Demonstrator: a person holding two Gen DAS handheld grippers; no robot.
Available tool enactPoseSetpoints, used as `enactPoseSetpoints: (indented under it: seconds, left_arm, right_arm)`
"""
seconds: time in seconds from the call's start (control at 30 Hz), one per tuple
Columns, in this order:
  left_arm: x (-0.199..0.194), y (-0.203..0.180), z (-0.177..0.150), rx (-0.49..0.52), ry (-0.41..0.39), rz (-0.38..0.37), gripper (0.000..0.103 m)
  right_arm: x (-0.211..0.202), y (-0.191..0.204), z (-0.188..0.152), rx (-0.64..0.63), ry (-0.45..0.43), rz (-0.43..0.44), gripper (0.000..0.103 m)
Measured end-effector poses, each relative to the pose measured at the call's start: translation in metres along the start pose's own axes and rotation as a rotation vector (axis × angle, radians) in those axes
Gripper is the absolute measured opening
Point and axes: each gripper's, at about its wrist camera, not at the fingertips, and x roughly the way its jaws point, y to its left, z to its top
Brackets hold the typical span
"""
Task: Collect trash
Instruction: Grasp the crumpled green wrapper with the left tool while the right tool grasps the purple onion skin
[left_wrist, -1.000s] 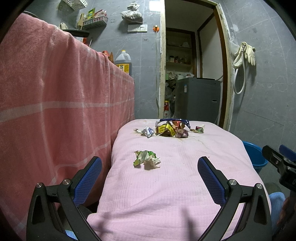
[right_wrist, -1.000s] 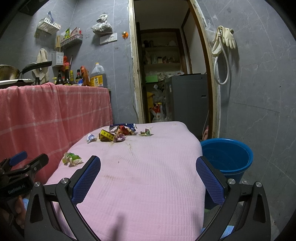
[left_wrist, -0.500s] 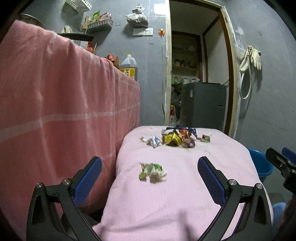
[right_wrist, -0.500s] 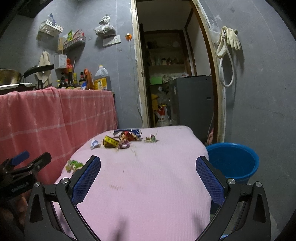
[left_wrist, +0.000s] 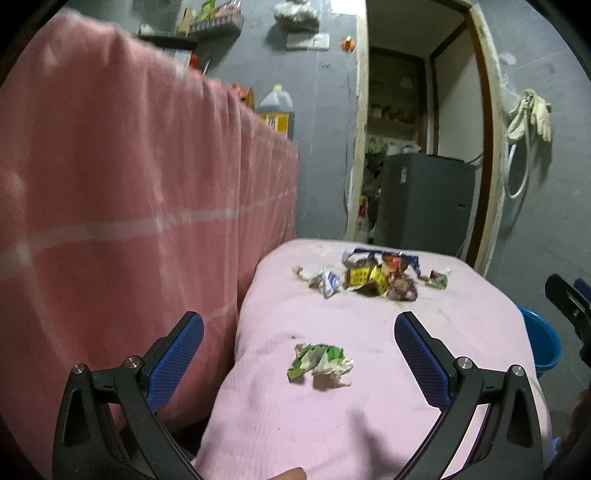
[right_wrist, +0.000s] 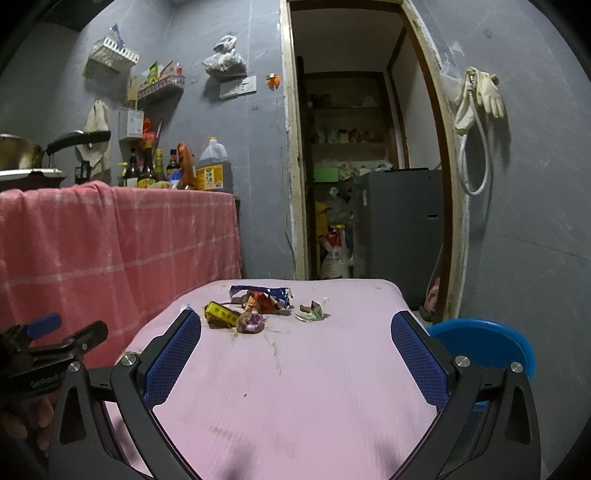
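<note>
A crumpled green and white wrapper (left_wrist: 320, 362) lies alone on the pink cloth-covered table (left_wrist: 369, 417). It sits between the wide-open blue fingers of my left gripper (left_wrist: 299, 345), just below their tips. Farther back is a pile of wrappers (left_wrist: 373, 277) (right_wrist: 255, 304), with a yellow box and a blue foil bag. My right gripper (right_wrist: 295, 345) is open and empty over the table's middle, well short of the pile. A blue bucket (right_wrist: 484, 345) (left_wrist: 541, 343) stands on the floor at the table's right side.
A tall counter draped in a pink checked cloth (left_wrist: 122, 206) (right_wrist: 118, 240) rises close on the left, with bottles and an oil jug (right_wrist: 214, 170) on top. An open doorway with a grey appliance (right_wrist: 399, 229) lies behind the table. Gloves and a hose (right_wrist: 476, 107) hang on the right wall.
Both grippers have dropped lower and come nearer to the table. The green wrapper now sits between the left fingers, and the pile is closer in the right view. Both stay open.
</note>
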Motion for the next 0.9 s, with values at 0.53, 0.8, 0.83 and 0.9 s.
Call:
enactPoseSetpoints:
  seconds: [0.53, 0.8, 0.83, 0.9]
  left_arm:
    - [0.067, 0.009, -0.013, -0.081, 0.369, -0.065, 0.054]
    - [0.078, 0.01, -0.001, -0.086, 0.389, -0.101, 0.023]
    - [0.081, 0.01, 0.002, -0.081, 0.388, -0.102, 0.022]
    - [0.087, 0.01, 0.006, -0.08, 0.387, -0.108, 0.021]
  right_arm:
    - [0.094, 0.007, -0.001, -0.006, 0.301, 0.172, 0.103]
    - [0.138, 0.016, -0.005, -0.025, 0.433, 0.227, 0.103]
    - [0.144, 0.016, -0.005, -0.023, 0.45, 0.234, 0.1]
    - [0.157, 0.017, -0.006, -0.023, 0.484, 0.24, 0.093]
